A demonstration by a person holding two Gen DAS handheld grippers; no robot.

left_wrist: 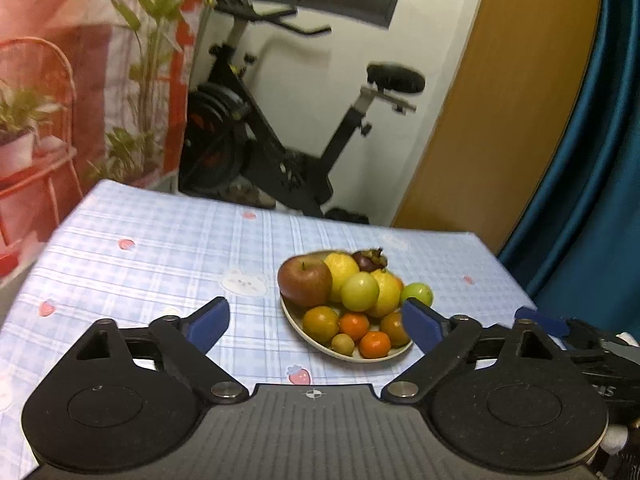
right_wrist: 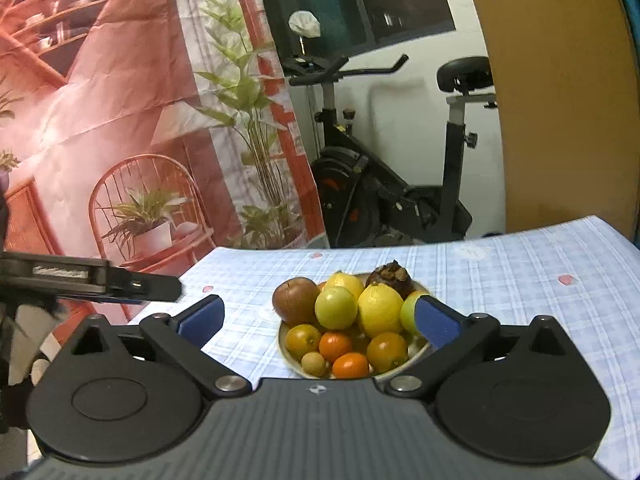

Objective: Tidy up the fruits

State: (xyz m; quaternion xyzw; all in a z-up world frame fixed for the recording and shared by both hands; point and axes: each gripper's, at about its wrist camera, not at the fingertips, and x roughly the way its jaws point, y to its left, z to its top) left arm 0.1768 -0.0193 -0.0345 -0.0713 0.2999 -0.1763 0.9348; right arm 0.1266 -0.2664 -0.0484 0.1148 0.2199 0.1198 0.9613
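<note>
I see the table under its blue checked cloth carrying one pale plate, heaped with fruit. On the plate, the red apple sits at 10 o'clock, two yellow lemons fill the centre, and a dark mangosteen sits at 12. Green fruits, possibly guavas, lie among the lemons. Oranges and smaller tangerines crowd 6 o'clock beside one small tan fruit. My left gripper and right gripper hang above the table, tongs spread wide apart and empty.
</note>
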